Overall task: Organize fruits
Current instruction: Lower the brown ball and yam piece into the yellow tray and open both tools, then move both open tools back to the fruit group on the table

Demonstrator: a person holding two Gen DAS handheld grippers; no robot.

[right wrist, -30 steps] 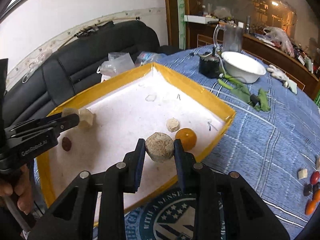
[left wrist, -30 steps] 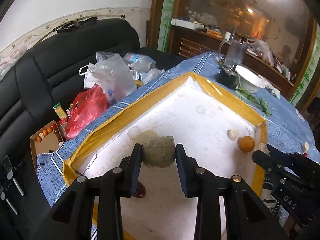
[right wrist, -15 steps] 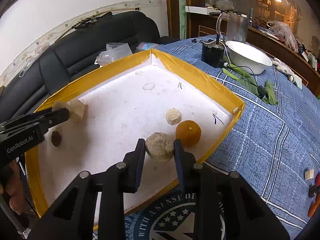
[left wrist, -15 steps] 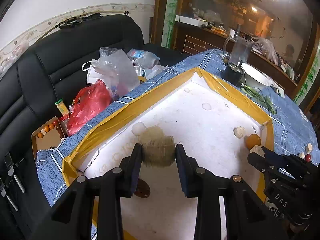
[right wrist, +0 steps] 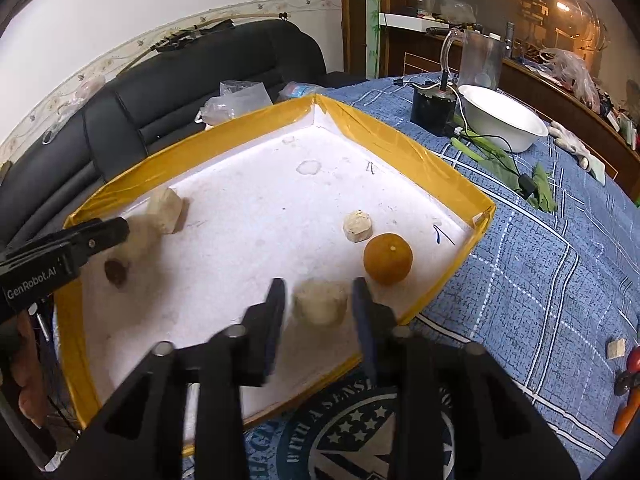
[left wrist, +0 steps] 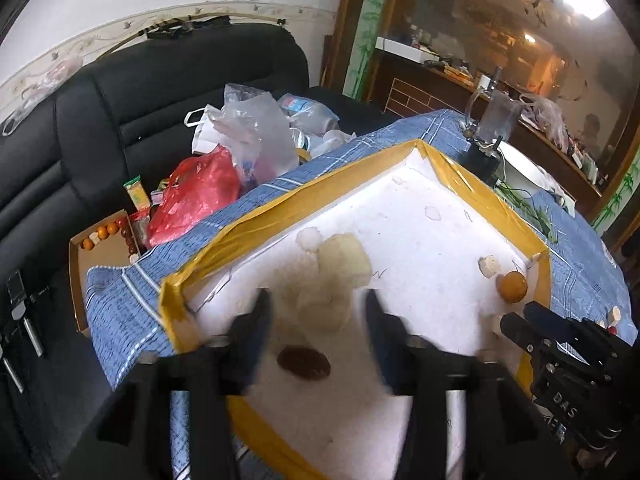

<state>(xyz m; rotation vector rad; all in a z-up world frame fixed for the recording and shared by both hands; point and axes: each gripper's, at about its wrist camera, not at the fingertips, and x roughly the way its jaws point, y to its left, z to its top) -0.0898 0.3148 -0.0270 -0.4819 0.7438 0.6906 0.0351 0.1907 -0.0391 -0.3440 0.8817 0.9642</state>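
Inside the yellow-rimmed tray (right wrist: 404, 148), my right tongs (right wrist: 319, 300) are standing apart around a pale fruit chunk (right wrist: 320, 302); my left tongs (left wrist: 318, 316) are gaping over another pale piece (left wrist: 320, 300).

Left wrist view faces along its fingers from the tray's (left wrist: 256, 220) sofa-side corner, right wrist view from its near edge (right wrist: 452, 280); both close, sharing the tray floor.
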